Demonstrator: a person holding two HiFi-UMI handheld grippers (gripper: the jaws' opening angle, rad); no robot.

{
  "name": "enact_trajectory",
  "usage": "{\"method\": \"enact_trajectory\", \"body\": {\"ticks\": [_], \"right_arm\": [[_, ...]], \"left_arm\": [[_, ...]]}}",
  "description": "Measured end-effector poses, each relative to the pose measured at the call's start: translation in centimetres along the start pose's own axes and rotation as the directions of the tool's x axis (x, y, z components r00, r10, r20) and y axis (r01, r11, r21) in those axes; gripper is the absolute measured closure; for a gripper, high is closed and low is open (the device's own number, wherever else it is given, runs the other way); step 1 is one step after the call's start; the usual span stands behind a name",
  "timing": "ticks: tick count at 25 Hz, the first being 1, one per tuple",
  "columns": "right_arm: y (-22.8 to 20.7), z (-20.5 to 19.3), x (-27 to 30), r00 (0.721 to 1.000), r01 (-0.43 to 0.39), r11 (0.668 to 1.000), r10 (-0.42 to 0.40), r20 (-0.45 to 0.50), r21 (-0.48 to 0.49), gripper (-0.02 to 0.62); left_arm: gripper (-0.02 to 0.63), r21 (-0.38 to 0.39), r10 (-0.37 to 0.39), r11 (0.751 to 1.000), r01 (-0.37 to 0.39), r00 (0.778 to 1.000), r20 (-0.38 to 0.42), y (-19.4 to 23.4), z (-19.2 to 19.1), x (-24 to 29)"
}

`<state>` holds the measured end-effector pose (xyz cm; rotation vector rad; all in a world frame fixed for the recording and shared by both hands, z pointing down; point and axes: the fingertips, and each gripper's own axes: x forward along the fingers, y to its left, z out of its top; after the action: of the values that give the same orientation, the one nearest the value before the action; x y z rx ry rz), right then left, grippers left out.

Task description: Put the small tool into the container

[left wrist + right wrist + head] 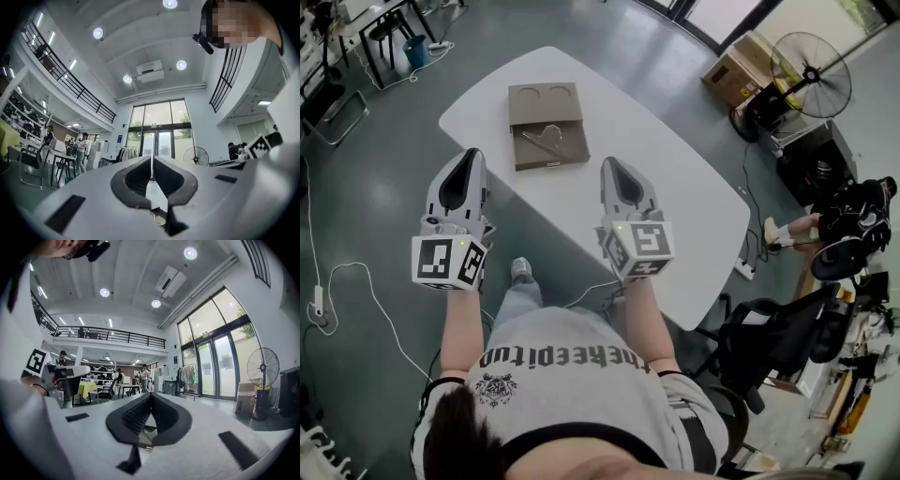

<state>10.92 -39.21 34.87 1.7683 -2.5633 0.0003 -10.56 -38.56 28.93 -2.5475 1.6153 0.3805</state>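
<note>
Left gripper (470,156) and right gripper (612,166): jaws pressed together, nothing held. The small tool (546,141) lies ahead between them on the brown box (546,114), long axis crosswise. Neither gripper is clearly nearer.

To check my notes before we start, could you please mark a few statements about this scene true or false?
1. The left gripper and the right gripper are both shut and empty. True.
2. The brown box stands on the floor. False: it is on the white table.
3. The small metal tool lies on the box's nearer half. True.
4. The right gripper touches the tool. False: it is apart from it.
</note>
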Motion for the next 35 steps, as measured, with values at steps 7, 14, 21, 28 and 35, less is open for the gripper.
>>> {"method": "enact_trajectory", "body": {"ticks": [7, 14, 21, 28, 35], "right_arm": [[-0.3, 1.8, -3.5, 0.999, 0.009, 1.000, -0.009, 0.052, 0.003, 0.592], [-1.1, 3.2, -6.4, 0.994, 0.024, 0.999, -0.026, 0.109, 0.025, 0.592], [-0.7, 3.8, -7.7, 0.992, 0.031, 1.000, -0.030, 0.125, -0.003, 0.592], [-0.6, 4.0, -8.0, 0.991, 0.033, 0.999, -0.033, 0.133, -0.001, 0.592], [-0.8, 4.4, -8.1, 0.989, 0.035, 0.999, -0.035, 0.147, 0.005, 0.592]], "left_arm": [[0.592, 0.010, 0.008, 1.000, -0.008, 1.000, 0.006, -2.1, 1.2, -1.7], [0.592, 0.014, 0.003, 1.000, -0.004, 1.000, 0.026, -3.8, 1.7, -2.9], [0.592, 0.013, 0.015, 1.000, -0.016, 0.999, 0.033, -4.6, 2.4, -4.0], [0.592, 0.006, 0.043, 0.999, -0.044, 0.998, 0.039, -4.4, 2.6, -4.8], [0.592, -0.002, 0.054, 0.999, -0.054, 0.998, 0.040, -4.5, 3.0, -4.6]]}}
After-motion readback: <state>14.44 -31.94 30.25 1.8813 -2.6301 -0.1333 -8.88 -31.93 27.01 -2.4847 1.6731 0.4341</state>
